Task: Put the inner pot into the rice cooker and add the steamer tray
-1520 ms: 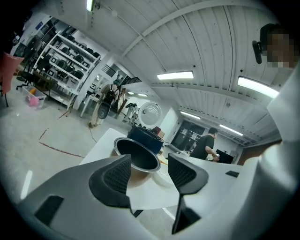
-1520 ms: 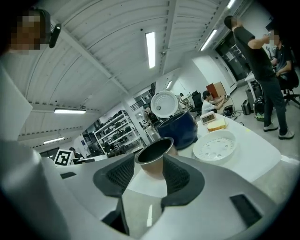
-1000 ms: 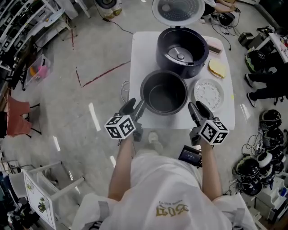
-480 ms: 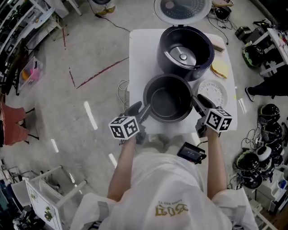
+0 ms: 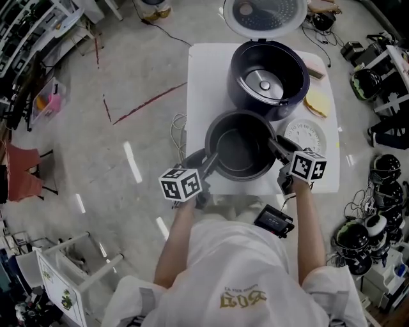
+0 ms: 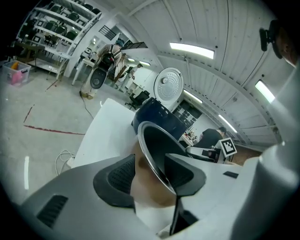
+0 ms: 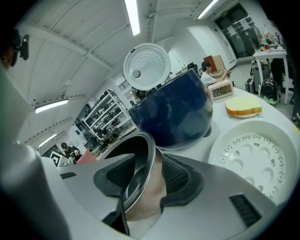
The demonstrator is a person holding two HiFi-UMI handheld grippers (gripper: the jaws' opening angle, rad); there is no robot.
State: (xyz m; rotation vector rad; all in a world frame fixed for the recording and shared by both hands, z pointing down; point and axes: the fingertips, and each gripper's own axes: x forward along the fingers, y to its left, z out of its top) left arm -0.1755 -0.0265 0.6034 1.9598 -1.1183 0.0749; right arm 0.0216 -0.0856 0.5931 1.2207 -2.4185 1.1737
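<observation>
The dark inner pot [image 5: 239,145] stands on the white table [image 5: 204,83], in front of the navy rice cooker [image 5: 265,76] with its lid [image 5: 262,13] raised. My left gripper [image 5: 206,159] straddles the pot's left rim [image 6: 154,140], one jaw inside and one outside. Its jaws are closing, with a gap still showing at the outer pad [image 6: 117,173]. My right gripper [image 5: 276,144] straddles the right rim [image 7: 140,154] the same way, jaws apart. The white perforated steamer tray [image 5: 308,133] lies right of the pot, close beside the right gripper [image 7: 147,176].
A yellow sponge on a plate [image 5: 317,102] and a small pink clock [image 7: 220,89] sit at the table's right back. A white cable [image 5: 177,128] lies on the floor left of the table. Helmets [image 5: 358,236] crowd the floor to the right.
Both grippers moved forward and down until each straddles the pot's rim. The left jaws have narrowed. The pot has not moved on the table.
</observation>
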